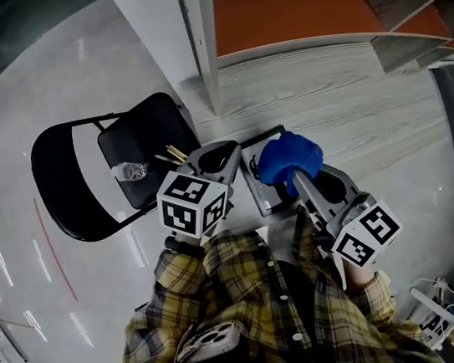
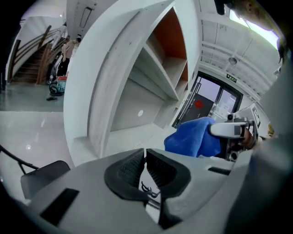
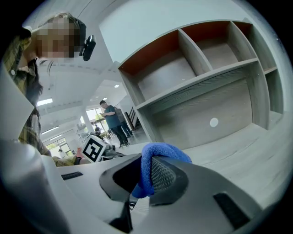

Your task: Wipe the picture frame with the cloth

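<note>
Cloth (image 3: 159, 153) between right gripper's (image 3: 144, 174) fingers (image 3: 167, 177)

The head view looks steeply down from above the person, close over both grippers and the grey tabletop (image 1: 340, 92). The left gripper view sits low behind the left gripper (image 2: 145, 165) jaws, facing the far shelf unit (image 2: 155, 68). The right gripper view does likewise from the right gripper (image 3: 145, 176). All three share the shelf unit and blue cloth (image 1: 289, 159).

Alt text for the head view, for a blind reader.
The right gripper clamps a blue cloth over a dark picture frame at the edge of a grey wooden shelf, the left gripper beside it. A black folding chair stands at left.
</note>
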Action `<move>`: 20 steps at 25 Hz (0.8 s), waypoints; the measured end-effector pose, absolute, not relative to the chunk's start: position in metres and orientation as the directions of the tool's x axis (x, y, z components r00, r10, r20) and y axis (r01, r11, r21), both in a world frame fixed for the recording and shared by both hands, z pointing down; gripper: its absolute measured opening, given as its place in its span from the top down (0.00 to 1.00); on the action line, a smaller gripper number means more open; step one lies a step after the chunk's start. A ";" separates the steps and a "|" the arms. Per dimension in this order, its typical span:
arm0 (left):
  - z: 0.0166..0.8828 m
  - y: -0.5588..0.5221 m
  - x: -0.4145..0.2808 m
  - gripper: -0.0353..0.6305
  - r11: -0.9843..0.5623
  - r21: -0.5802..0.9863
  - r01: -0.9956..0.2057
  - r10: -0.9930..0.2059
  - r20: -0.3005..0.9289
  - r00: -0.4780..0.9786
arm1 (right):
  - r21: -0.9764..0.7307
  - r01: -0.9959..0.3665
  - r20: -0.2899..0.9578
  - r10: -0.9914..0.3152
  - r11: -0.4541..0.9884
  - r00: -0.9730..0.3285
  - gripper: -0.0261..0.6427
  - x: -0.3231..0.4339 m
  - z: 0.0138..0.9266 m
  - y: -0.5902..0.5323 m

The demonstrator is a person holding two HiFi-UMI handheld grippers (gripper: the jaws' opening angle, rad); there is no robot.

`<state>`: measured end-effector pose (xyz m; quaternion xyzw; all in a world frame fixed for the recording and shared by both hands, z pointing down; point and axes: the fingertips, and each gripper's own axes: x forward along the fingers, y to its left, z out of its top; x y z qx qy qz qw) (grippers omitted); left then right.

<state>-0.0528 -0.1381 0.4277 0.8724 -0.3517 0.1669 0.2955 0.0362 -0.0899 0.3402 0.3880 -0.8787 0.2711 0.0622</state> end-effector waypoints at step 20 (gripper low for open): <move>0.568 -0.145 -0.043 0.79 -0.613 0.434 -0.661 -0.205 0.721 0.663 | -0.480 -0.739 0.413 -0.622 0.472 -0.665 0.89 0.027 0.393 -0.072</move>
